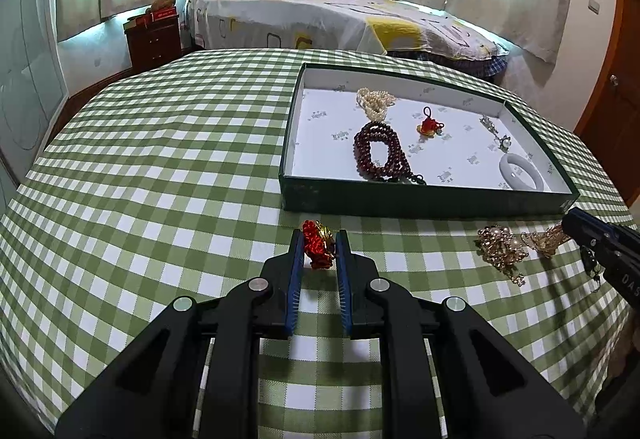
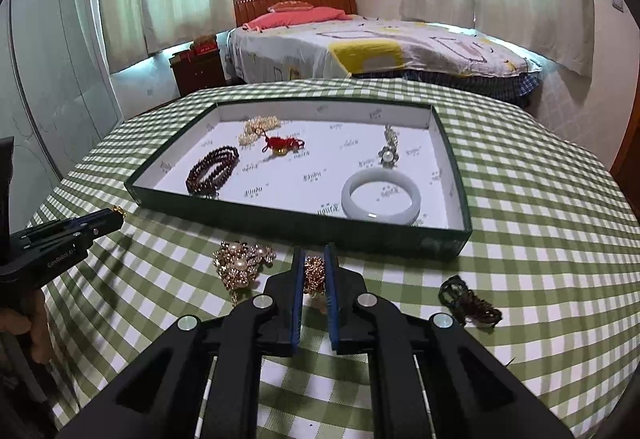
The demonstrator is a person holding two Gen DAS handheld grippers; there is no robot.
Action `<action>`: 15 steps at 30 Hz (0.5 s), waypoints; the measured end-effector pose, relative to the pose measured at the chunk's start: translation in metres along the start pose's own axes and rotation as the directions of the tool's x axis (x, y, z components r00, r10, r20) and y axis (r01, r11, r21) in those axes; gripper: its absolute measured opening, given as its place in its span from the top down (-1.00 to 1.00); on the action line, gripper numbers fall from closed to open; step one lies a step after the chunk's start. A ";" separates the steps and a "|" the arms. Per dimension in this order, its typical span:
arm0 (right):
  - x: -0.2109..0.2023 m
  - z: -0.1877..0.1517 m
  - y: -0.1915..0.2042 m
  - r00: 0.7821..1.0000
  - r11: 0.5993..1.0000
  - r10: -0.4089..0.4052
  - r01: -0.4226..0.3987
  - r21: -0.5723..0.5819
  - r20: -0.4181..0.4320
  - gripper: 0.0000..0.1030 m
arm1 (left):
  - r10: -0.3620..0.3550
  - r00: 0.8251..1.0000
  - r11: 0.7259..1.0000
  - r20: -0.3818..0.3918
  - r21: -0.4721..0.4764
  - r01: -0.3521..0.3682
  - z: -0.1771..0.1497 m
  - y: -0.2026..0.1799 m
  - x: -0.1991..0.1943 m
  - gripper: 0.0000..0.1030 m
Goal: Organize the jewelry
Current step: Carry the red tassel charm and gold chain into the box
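My left tool grips the red charm on the tabletop, before the tray. My right tool seems closed on a gold chain.

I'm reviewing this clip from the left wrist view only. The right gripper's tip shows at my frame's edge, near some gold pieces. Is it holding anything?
Observer: Yes. The right gripper is closed on a gold beaded piece, just in front of the green tray.
Operator: Is anything loose on the cloth that I can't see?
Observer: A dark beaded bracelet lies on the checked cloth to the right of that gripper, outside the tray.
Operator: The tray wall cuts off my view of the white bangle. Is it whole?
Observer: The white bangle shows as a full ring, lying flat in the tray's near right corner.
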State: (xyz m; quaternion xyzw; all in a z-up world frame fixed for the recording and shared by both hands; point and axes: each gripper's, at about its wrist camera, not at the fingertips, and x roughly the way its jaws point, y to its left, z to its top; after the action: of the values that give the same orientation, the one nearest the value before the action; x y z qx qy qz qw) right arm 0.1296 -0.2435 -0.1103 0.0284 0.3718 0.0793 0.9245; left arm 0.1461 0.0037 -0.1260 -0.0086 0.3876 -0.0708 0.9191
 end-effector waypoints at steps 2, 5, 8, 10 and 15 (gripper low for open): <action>-0.003 0.002 0.000 1.000 1.000 -0.001 0.001 0.000 0.007 0.80 | -0.002 1.000 1.000 0.004 0.001 0.002 0.002 0.000 -0.002 0.69; -0.006 0.004 0.001 1.000 1.000 -0.001 0.001 -0.001 0.016 0.80 | -0.005 1.000 1.000 0.011 0.003 0.005 0.003 -0.001 -0.005 0.69; -0.010 0.006 0.001 1.000 1.000 0.000 0.000 -0.002 0.026 0.80 | -0.008 1.000 1.000 0.020 0.003 0.008 0.006 -0.002 -0.009 0.69; -0.013 0.007 0.002 1.000 1.000 0.000 0.000 -0.003 0.031 0.80 | -0.009 1.000 1.000 0.027 0.003 0.009 0.007 -0.003 -0.011 0.69; -0.021 0.012 0.003 0.999 1.000 0.002 -0.002 -0.004 0.052 0.80 | -0.013 0.999 1.000 0.042 0.003 0.013 0.009 -0.005 -0.016 0.69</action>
State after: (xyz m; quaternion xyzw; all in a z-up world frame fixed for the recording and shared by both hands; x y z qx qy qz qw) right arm 0.1228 -0.2435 -0.0867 0.0290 0.3474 0.0801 0.9339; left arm 0.1412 0.0008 -0.1078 -0.0113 0.3680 -0.0771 0.9266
